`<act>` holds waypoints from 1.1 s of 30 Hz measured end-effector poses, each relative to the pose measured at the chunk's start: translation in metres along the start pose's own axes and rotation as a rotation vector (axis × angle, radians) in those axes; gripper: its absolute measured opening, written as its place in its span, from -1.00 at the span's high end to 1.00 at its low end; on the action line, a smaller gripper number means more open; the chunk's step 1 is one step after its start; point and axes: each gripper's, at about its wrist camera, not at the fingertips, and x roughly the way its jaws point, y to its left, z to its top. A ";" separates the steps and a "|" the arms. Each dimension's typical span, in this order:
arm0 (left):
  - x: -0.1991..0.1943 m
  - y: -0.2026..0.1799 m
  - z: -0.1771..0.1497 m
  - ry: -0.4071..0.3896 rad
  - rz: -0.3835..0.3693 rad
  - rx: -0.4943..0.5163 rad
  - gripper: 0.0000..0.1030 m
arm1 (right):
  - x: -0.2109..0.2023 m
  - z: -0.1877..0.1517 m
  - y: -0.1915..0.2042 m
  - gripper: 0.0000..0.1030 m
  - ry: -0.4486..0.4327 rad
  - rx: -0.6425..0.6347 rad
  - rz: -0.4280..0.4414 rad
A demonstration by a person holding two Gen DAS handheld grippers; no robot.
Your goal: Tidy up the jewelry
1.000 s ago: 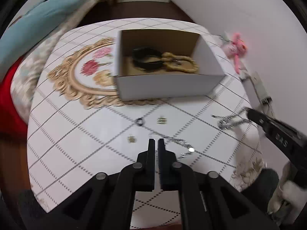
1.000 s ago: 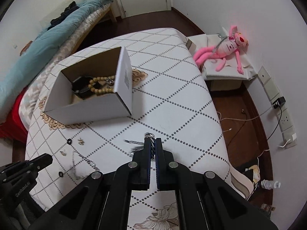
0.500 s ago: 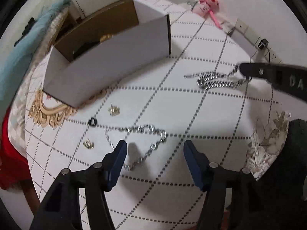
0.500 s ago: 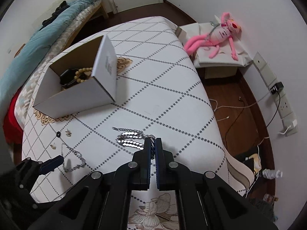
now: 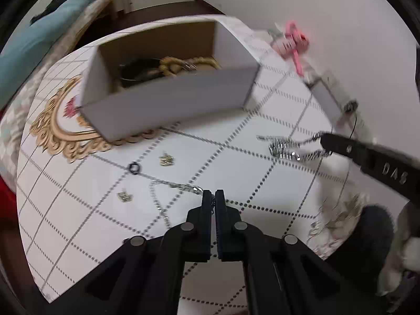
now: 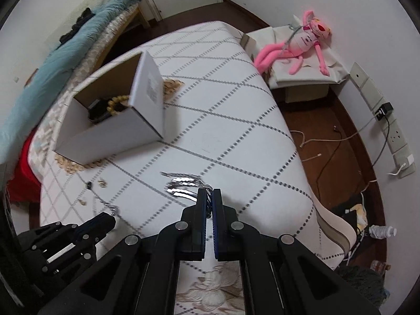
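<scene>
On the white quilted table (image 5: 262, 173), the left gripper (image 5: 213, 197) is clamped on a thin silver chain (image 5: 173, 184) and the right gripper (image 6: 208, 195) on a thick braided chain (image 6: 181, 183), near small earrings (image 5: 166, 159), a black ring (image 5: 134, 168) and the cardboard box (image 5: 168, 99) of beads.

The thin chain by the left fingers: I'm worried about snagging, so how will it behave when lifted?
Probably floppy: the thin chain lies in loose curves on the table. Likely light, given its fine links. It may trail and drag toward the small earrings nearby, since only one end sits in the left gripper.
</scene>
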 end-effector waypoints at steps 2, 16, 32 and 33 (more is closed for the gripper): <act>-0.014 0.011 0.002 -0.022 -0.024 -0.043 0.99 | -0.007 0.003 0.006 0.93 -0.015 -0.010 0.017; -0.098 0.039 0.049 -0.203 -0.116 -0.143 1.00 | -0.064 0.041 0.045 0.93 -0.125 -0.051 0.155; -0.003 0.040 0.013 0.031 -0.040 -0.127 -0.09 | -0.049 0.040 0.057 0.93 -0.097 -0.070 0.140; 0.006 0.037 0.009 0.050 -0.025 -0.114 -0.09 | -0.039 0.034 0.052 0.93 -0.077 -0.057 0.136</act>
